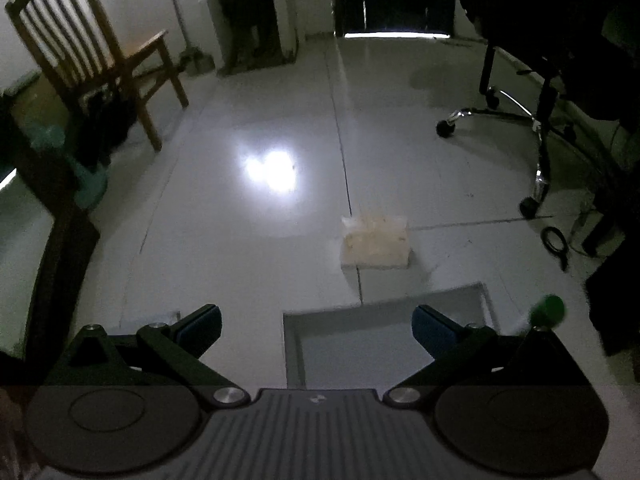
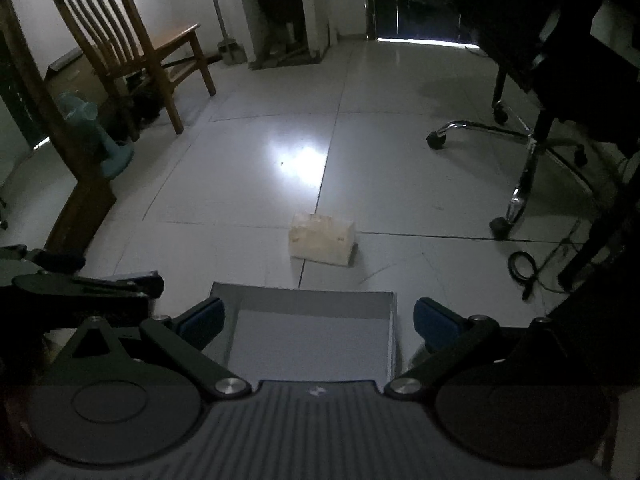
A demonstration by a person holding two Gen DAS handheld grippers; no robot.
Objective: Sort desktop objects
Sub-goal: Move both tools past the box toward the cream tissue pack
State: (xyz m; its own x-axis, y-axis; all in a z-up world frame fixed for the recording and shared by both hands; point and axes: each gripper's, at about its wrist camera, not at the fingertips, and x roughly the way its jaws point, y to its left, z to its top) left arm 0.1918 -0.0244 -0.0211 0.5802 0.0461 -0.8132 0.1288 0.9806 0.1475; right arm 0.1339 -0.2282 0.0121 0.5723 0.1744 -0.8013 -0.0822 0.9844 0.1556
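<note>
1. Tray (image 2: 308,336), white and shallow, lies on the tiled floor (image 2: 248,184) under both grippers.
2. Left gripper (image 1: 317,327): fingers apart, holding nothing.
3. Right gripper (image 2: 319,320): fingers apart, holding nothing.
4. Pale box (image 2: 322,239) sits just beyond the tray.

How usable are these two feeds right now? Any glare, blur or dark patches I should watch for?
Left wrist: dim overall, a glare spot on the floor tiles, the pale block soft and smeared, right side near black. Right wrist: sharper, the same glare, the open tray clear, office chair corner in deep shadow. Both bend straight lines at the edges.
</note>
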